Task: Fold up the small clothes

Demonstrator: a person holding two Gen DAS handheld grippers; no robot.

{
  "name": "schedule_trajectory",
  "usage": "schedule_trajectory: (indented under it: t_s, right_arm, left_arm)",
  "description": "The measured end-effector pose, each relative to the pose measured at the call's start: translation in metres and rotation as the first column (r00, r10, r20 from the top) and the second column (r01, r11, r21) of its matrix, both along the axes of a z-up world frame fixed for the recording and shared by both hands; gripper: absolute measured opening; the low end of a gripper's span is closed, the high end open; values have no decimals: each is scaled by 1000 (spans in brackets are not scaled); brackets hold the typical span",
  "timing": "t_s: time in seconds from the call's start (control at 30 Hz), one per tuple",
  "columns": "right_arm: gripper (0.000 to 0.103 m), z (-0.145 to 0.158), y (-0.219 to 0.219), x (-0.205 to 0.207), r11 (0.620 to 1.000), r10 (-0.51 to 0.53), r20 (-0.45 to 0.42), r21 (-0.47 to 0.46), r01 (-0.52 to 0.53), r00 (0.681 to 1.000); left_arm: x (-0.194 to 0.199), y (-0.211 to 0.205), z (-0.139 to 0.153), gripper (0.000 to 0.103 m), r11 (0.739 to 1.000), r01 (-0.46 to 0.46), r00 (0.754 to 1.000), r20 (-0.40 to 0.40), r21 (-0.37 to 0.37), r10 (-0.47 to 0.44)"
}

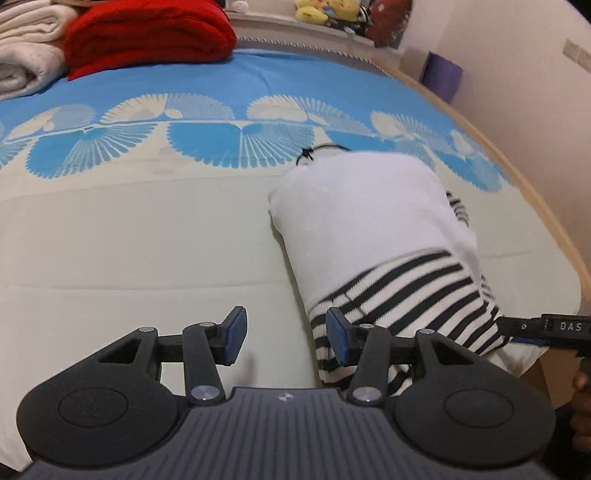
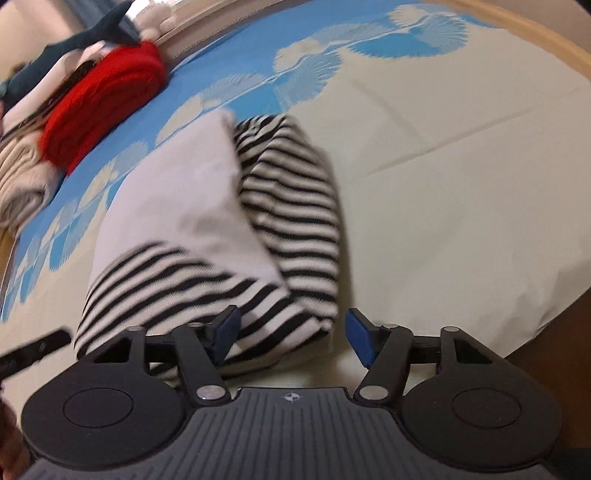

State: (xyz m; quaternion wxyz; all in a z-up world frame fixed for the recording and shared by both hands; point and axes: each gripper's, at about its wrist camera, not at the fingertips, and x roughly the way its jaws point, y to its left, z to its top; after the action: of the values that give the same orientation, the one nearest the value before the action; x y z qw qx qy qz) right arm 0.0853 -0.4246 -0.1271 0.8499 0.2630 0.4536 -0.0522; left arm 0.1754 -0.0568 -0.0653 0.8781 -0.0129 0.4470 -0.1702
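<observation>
A small garment, white on top with black-and-white stripes (image 1: 373, 240), lies partly folded on the bed sheet (image 1: 147, 240). A thin black loop (image 1: 317, 151) sits at its far end. My left gripper (image 1: 286, 338) is open and empty, its right finger over the striped near edge. In the right wrist view the garment (image 2: 229, 229) lies ahead, with a striped part folded alongside the white part. My right gripper (image 2: 291, 338) is open, its jaws on either side of the garment's near striped corner. The other gripper's tip (image 1: 546, 328) shows at the garment's right edge.
A folded red blanket (image 1: 147, 33) and a cream blanket (image 1: 26, 48) lie at the far left of the bed. Plush toys (image 1: 325, 11) sit on the headboard ledge. The bed's wooden edge (image 1: 535, 206) curves along the right. A purple bin (image 1: 441, 75) stands beyond it.
</observation>
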Motion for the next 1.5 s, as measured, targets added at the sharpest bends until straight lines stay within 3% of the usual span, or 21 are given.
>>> schedule_trajectory:
  t_s: [0.03,0.1,0.23,0.27,0.37,0.43,0.53,0.63,0.67,0.77,0.8,0.83,0.9,1.0,1.1,1.23,1.27,1.3,1.33,1.37,1.5]
  right_arm:
    - [28,2,4,-2,1000,22,8,-11,-22,1000]
    - [3,6,8,-6,998,51,31,-50,-49,998]
    - [3,32,-2,-25,998,17,167,-61,-7,986]
    - [3,51,-9,-41,999,8,264,-46,5,964]
    - [2,61,-17,-56,998,9,296,-62,10,955]
    - [2,53,-26,-65,996,-23,233,-74,41,972]
    - [2,20,-43,-63,992,-94,44,-77,97,995]
    - [2,7,-40,-55,991,-85,-24,-103,82,996]
    - [3,2,-36,-51,991,-75,-44,-115,70,996]
    - [6,-9,-22,-37,988,-36,-103,-152,20,994]
    - [21,-9,-17,-33,984,-33,-123,-179,10,992]
    - [44,-8,-15,-32,981,-44,-132,-195,17,990]
    - [56,3,-15,-28,980,-54,-105,-197,32,993]
    - [57,33,-23,-12,984,-22,18,-176,25,1000]
    - [66,50,-27,16,984,50,101,-177,-31,994]
    - [68,27,-36,59,996,53,16,-73,-52,998]
    - [67,21,-37,66,997,42,-11,-70,-42,999]
    - [50,12,-40,70,998,34,-42,-50,-36,999]
    - [17,5,-40,75,999,31,-60,-18,-32,998]
    - [2,2,-43,75,1000,29,-60,14,-28,998]
    - [0,6,-57,60,995,-103,-3,-17,103,995]
  left_arm:
    - [1,-3,-2,52,1000,2,1000,-9,-9,-2]
    - [1,-13,-5,52,999,6,1000,-17,-49,-7]
    - [2,-19,1,55,994,36,999,4,-103,-36]
    - [2,-20,3,56,992,43,999,7,-117,-42]
    - [3,-26,4,62,985,66,998,-1,-158,-67]
    - [3,-32,2,67,982,82,996,-17,-171,-86]
    - [7,-47,-17,68,979,128,980,-128,-158,-149]
    - [7,-61,-46,71,986,165,964,-213,7,-160]
    - [8,-61,-50,71,988,157,963,-225,12,-150]
    - [13,-58,-46,70,991,132,961,-244,-19,-133]
    - [14,-57,-43,70,991,131,961,-243,-23,-132]
    - [15,-56,-41,70,991,128,961,-242,-31,-132]
    - [18,-51,-37,70,991,120,962,-240,-59,-130]
    - [18,-45,-27,70,990,97,965,-233,-105,-120]
    - [17,-41,-20,70,987,89,967,-227,-136,-118]
    - [19,-37,-25,70,989,78,966,-236,-128,-107]
    - [19,-37,-25,70,989,77,966,-236,-126,-105]
    - [20,-36,-25,70,988,77,967,-233,-131,-107]
    - [21,-35,-24,70,987,77,967,-230,-138,-107]
    - [21,-35,-21,70,986,75,969,-224,-149,-108]
    - [22,-41,-16,71,974,87,970,-205,-209,-130]
